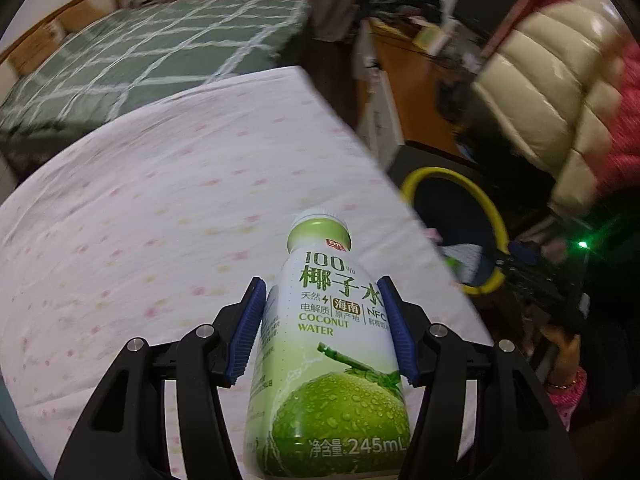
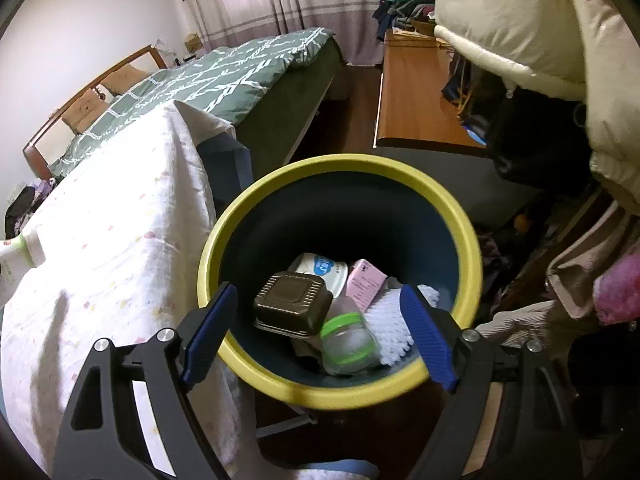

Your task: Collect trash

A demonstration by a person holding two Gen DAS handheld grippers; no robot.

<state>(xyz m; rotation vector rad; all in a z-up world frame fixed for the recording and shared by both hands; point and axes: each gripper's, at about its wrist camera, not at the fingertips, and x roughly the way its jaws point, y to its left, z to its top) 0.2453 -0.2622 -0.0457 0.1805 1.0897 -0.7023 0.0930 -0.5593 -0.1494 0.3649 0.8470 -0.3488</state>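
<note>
Left tongs (image 1: 322, 322) pinch a white-and-green plastic coconut-water bottle (image 1: 326, 360) above the white dotted-cloth counter (image 1: 160, 216); right tongs (image 2: 320, 332), spread, hover over the yellow-rimmed dark round bin (image 2: 344, 394).

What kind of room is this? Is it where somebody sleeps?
Most likely a bedroom, yes. There is a bed with a green checked quilt and a wooden headboard, long curtains behind it, and clothes piled by a wooden desk.
</note>
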